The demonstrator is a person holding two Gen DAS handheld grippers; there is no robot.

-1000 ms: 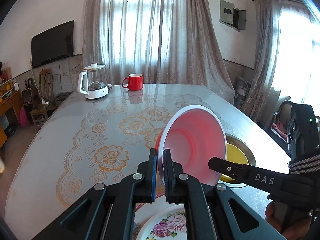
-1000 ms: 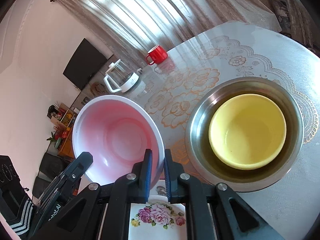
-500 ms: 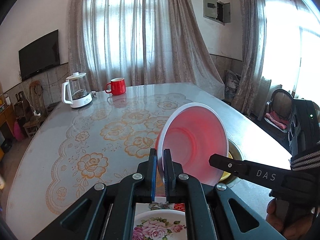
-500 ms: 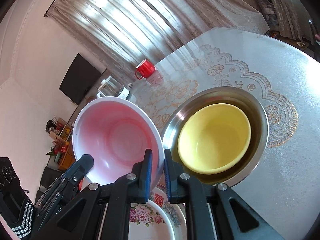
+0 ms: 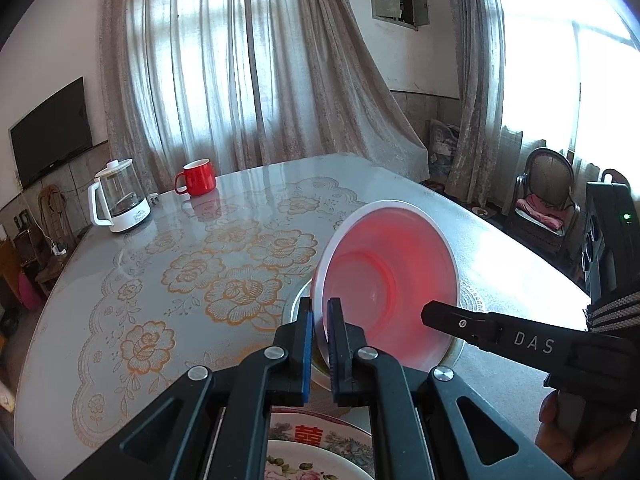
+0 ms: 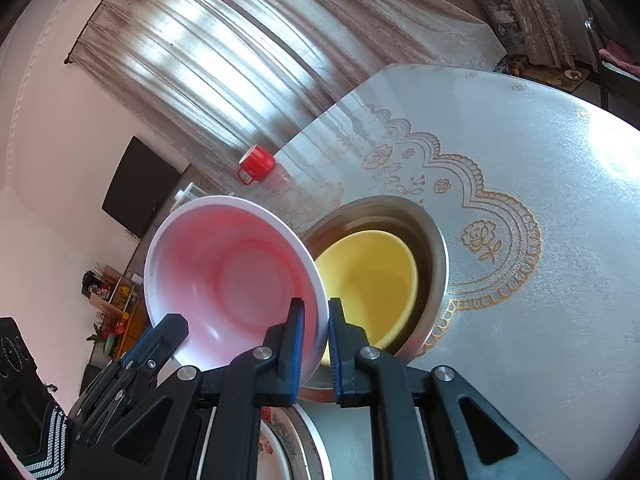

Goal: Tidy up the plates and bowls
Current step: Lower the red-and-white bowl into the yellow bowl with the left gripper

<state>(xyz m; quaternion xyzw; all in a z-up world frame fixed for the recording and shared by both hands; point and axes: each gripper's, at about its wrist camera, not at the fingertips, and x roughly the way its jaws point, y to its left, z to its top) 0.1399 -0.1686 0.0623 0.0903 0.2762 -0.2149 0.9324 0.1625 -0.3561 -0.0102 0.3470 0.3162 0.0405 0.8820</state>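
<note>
A pink bowl with a white rim point(image 5: 390, 280) point(image 6: 236, 276) is held tilted in the air by both grippers. My left gripper point(image 5: 318, 344) is shut on its near rim. My right gripper point(image 6: 314, 344) is shut on the opposite rim. The bowl hangs above a steel basin point(image 6: 434, 248) point(image 5: 294, 304) that holds a yellow bowl point(image 6: 372, 280). A floral plate point(image 5: 316, 456) point(image 6: 272, 448) lies on the table just under the grippers, mostly hidden by them.
A red mug point(image 5: 198, 178) point(image 6: 258, 164) and a glass kettle point(image 5: 118, 198) stand at the table's far side. The round table point(image 5: 160, 280) has a floral cloth. A chair point(image 5: 548, 200) stands by the window on the right.
Both grippers have carried the pink bowl to the right, so it now overlaps the steel basin and hides part of the yellow bowl. Both grips are unchanged.
</note>
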